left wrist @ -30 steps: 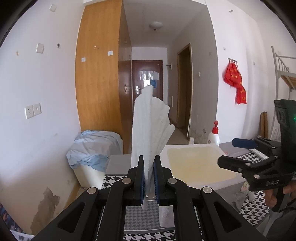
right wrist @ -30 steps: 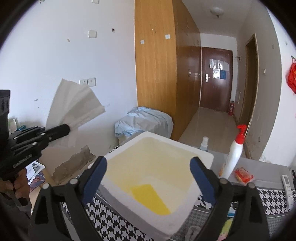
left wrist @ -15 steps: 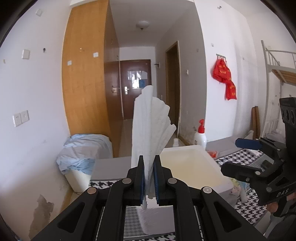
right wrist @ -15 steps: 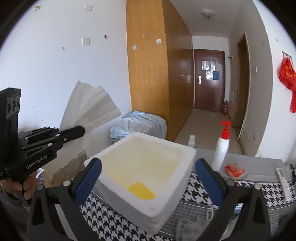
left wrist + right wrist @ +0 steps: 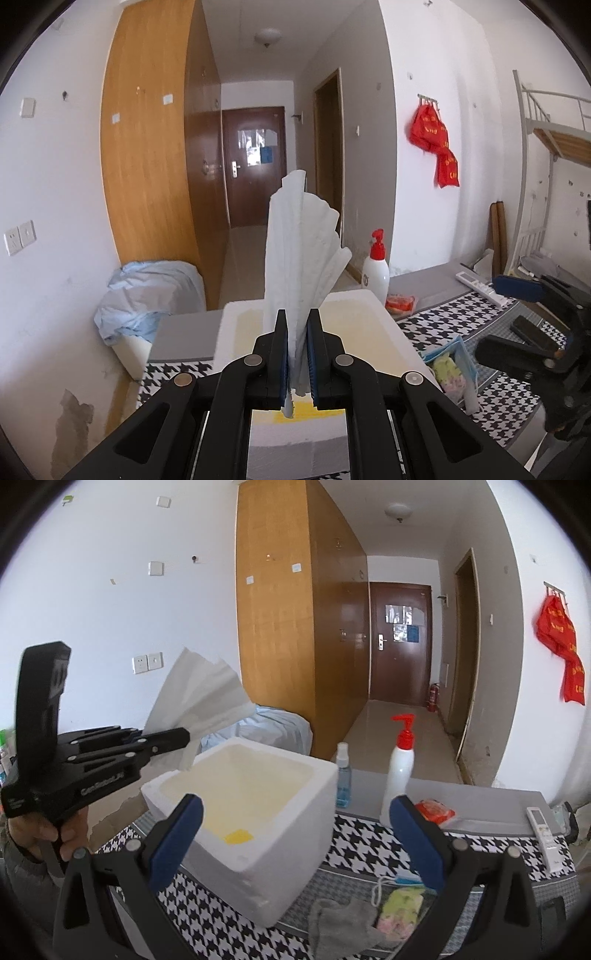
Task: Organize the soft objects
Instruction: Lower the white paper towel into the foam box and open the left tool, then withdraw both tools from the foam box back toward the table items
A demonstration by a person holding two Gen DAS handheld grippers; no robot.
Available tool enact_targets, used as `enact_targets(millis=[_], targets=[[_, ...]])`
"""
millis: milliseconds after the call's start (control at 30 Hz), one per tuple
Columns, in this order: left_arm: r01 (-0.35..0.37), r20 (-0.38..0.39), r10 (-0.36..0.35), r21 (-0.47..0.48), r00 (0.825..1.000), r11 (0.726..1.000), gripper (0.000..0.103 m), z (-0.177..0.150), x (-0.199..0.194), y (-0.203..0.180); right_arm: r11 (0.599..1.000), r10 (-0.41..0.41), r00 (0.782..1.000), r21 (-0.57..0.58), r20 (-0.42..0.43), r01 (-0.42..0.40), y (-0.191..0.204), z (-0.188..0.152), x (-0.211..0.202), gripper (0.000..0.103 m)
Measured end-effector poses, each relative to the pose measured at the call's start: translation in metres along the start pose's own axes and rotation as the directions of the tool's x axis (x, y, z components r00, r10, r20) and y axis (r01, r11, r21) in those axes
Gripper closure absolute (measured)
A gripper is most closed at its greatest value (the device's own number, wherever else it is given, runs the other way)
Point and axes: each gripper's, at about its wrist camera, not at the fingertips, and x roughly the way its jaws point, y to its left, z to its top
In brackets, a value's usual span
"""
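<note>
Tissue stack (image 5: 299, 273) fans upright, clamped in left gripper (image 5: 297, 354) over foam box (image 5: 295, 834). Right gripper (image 5: 295, 834) spread wide w/ nothing between, jaws just been opening.

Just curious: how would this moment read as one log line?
left tongs: shut on paper towel | right tongs: open, empty | foam box: below

The box's (image 5: 373, 306) near wall hides behind the left gripper (image 5: 297, 354); the cloth (image 5: 343, 923) is cut off below.
</note>
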Motion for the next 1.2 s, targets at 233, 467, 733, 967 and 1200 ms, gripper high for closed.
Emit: enact_targets(millis=[233,467,733,967,1200], targets=[[-0.021,-0.037,0.02,-0.008,0.999,1.0,0.051,-0.004,0.016,-0.003,1.0,-0.011,1.0,0.018,-0.011,0.012,-0.02,-0.007,-0.003,0.001],[-0.048,-0.011,0.048,-0.02,0.999,0.999,0.013,-0.003,0.015,-0.013,0.999,-0.011,1.0,0.031,-0.006,0.012,-0.034,-0.013,-0.009,0.001],[-0.051,0.068,0.054,-0.041,0.996,0.998,0.001,-0.004,-0.012,-0.027,0.999,-0.023,0.999,0.027,0.025,0.023,-0.04,-0.021,-0.03,0.001],[-0.058,0.172,0.064,-0.04,0.983,0.997,0.001,-0.012,-0.053,-0.044,0.998,-0.049,0.998,0.045,0.048,0.047,-0.035,-0.027,-0.05,0.001],[-0.042,0.193,0.047,-0.029,0.98,0.999,0.001,-0.015,-0.064,-0.058,0.995,-0.087,0.993,0.063,0.084,0.082,-0.038,-0.037,-0.07,0.001]])
